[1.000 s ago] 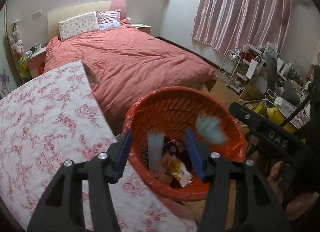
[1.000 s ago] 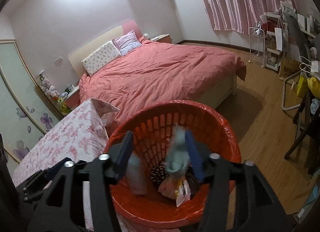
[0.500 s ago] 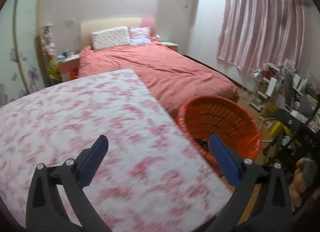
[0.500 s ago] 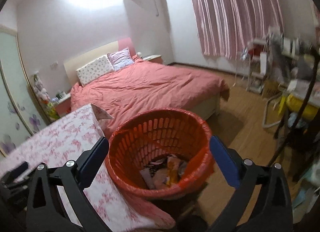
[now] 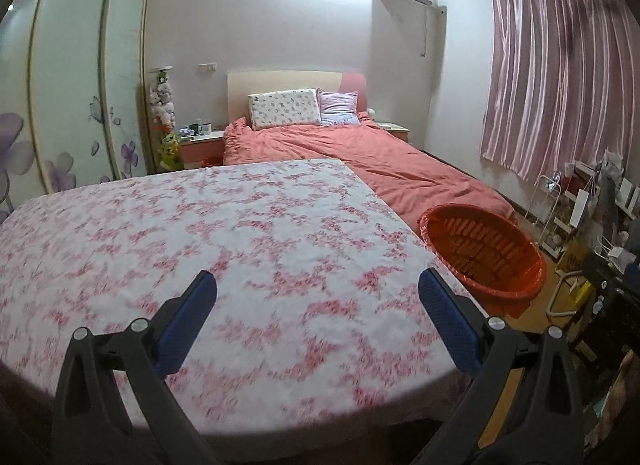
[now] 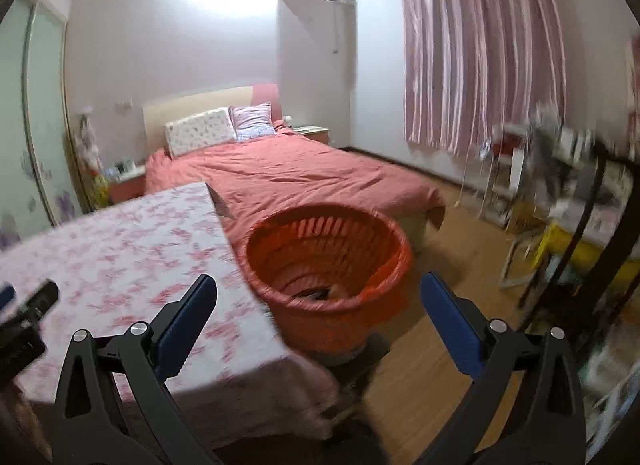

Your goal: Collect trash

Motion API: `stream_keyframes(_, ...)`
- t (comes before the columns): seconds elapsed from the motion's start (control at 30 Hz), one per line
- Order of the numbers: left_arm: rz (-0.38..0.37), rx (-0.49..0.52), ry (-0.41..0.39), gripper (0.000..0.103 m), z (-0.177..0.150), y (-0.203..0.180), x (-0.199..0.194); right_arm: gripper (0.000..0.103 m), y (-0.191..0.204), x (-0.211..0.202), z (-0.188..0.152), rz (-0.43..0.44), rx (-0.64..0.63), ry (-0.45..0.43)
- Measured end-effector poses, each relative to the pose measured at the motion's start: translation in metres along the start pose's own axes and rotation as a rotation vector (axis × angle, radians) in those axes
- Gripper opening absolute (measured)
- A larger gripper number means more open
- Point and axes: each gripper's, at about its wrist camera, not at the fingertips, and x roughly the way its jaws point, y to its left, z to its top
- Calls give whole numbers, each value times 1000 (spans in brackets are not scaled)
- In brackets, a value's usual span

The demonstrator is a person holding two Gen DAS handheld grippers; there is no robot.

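I am holding my left gripper (image 5: 316, 297) over the table (image 5: 240, 233), which is wearing a white cloth with a pink flower print, and its blue-padded jaws are standing released and wide apart with nothing between them but the bare cloth below. My right gripper (image 6: 318, 297) is hanging released too, its jaws spread wide and gripping nothing, with the orange basket (image 6: 384, 261) sitting between them farther off. That basket, lined with an orange bag, is standing on the wooden floor (image 6: 436, 349) just beside the right edge of the table, between the table and the near corner of the bed (image 6: 288, 177). In the right wrist view I am seeing some trash (image 6: 316, 293) lying dark at the bottom of the basket, too blurred for me to tell what the pieces are. In the left wrist view the basket (image 5: 516, 265) is sitting off to the right of the table, and its inside bottom is hidden by the near rim. The bed with its red cover is lying beyond the table, with two pillows (image 5: 284, 109) at the far headboard. A pink curtain (image 5: 560, 81) is hanging on the right wall, and cluttered shelves (image 5: 580, 205) are standing below it at the far right.
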Motion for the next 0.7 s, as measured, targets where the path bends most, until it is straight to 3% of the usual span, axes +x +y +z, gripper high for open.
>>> stream_keyframes(0.13, 30, -6, -5, 99, -13, 5, -14, 101, -4, -12, -12, -17, 70, -21)
stream_keyframes(0.43, 101, -8, -47, 99, -31, 10, -40, 101, 25, -28, -24, -73, -89, -68)
stream_keyframes(0.7, 134, -12, -45, 99, -37, 9, -45, 101, 34, -30, -39, -101, -142, -20)
